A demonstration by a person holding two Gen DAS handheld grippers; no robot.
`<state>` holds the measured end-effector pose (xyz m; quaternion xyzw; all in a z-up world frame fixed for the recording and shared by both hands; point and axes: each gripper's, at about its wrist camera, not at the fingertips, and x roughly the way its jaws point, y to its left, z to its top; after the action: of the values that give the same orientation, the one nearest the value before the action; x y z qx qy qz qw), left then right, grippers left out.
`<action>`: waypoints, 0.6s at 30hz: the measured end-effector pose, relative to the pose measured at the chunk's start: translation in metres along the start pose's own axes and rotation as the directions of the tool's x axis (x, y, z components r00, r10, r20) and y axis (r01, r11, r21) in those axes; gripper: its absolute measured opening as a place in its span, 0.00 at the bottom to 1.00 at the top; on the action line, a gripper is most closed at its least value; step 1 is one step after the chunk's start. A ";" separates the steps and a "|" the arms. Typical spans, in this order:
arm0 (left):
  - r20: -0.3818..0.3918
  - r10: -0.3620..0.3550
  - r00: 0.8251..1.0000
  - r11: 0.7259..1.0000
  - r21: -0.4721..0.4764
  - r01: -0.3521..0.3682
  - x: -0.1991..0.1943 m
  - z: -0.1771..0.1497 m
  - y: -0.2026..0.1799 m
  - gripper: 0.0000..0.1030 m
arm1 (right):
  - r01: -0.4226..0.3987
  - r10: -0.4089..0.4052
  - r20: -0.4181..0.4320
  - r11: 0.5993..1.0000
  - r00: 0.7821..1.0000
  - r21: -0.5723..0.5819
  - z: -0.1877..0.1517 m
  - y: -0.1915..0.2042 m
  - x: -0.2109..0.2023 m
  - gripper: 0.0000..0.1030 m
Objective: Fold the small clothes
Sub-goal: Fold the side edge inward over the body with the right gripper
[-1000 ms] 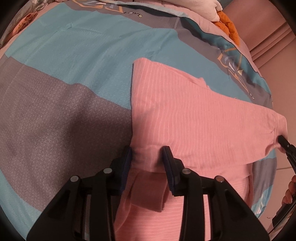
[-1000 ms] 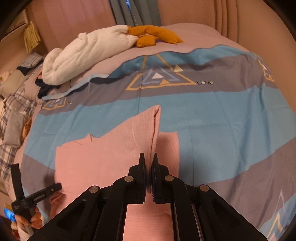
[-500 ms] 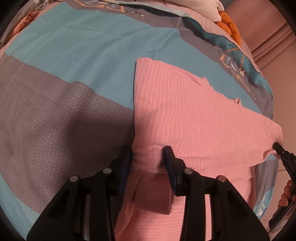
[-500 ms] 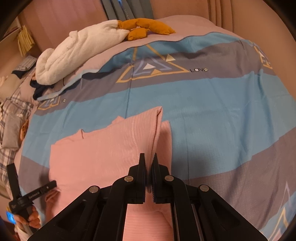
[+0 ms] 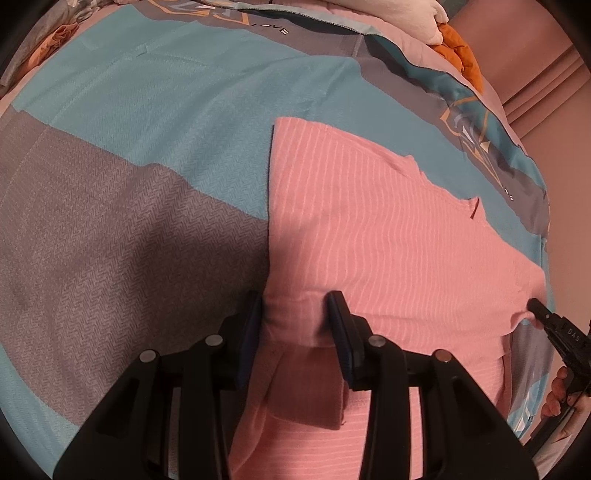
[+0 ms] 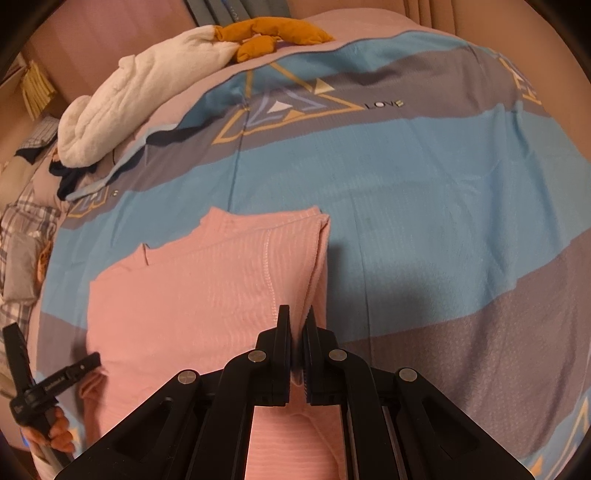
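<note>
In the left wrist view the pink striped garment (image 5: pixel 369 236) fills the centre and lower right of the frame, lying on a bed under a blue, grey and pink bedspread (image 5: pixel 147 129). The left claw (image 5: pixel 295 314) sits at the bottom centre, its jaws partly apart with a thick fold of the pink cloth between them; the dark pads seem to press that bunched edge from both sides, so I read it as gripping the garment. At the right edge the right claw (image 5: pixel 533 306) shows its tip pinching the garment's far corner, a hand (image 5: pixel 561 395) behind it. Compared with a second ago, that corner has sunk lower in the frame and the top layer now lies broader and flatter.

In the right wrist view the right claw (image 6: pixel 297 325) at bottom centre is clamped tight on the doubled edge of the garment (image 6: pixel 192 295), which spreads to the centre left. A second ago this edge stood up as a ridge; now it has come down and the folded layers rest nearly flat on the bed. The left claw (image 6: pixel 94 360) appears at lower left beside the cloth's edge. A white bundle (image 6: pixel 140 92) and orange cloth (image 6: pixel 273 33) lie at the top left.

This suggests the fold is nearly laid down, with release and smoothing probably next.
</note>
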<state>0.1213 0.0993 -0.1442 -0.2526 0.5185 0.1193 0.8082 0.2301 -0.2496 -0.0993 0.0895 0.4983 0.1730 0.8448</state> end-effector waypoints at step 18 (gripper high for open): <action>0.057 -0.001 0.998 0.999 -0.040 0.004 -0.012 -0.004 0.010 0.35 | -0.015 0.018 -0.029 0.994 0.999 0.106 -0.016 -0.031 0.004 0.06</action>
<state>0.1082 0.1065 -0.1374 -0.2657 0.4925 0.1358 0.8176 0.2242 -0.2767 -0.1205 0.1359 0.5186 0.1546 0.8299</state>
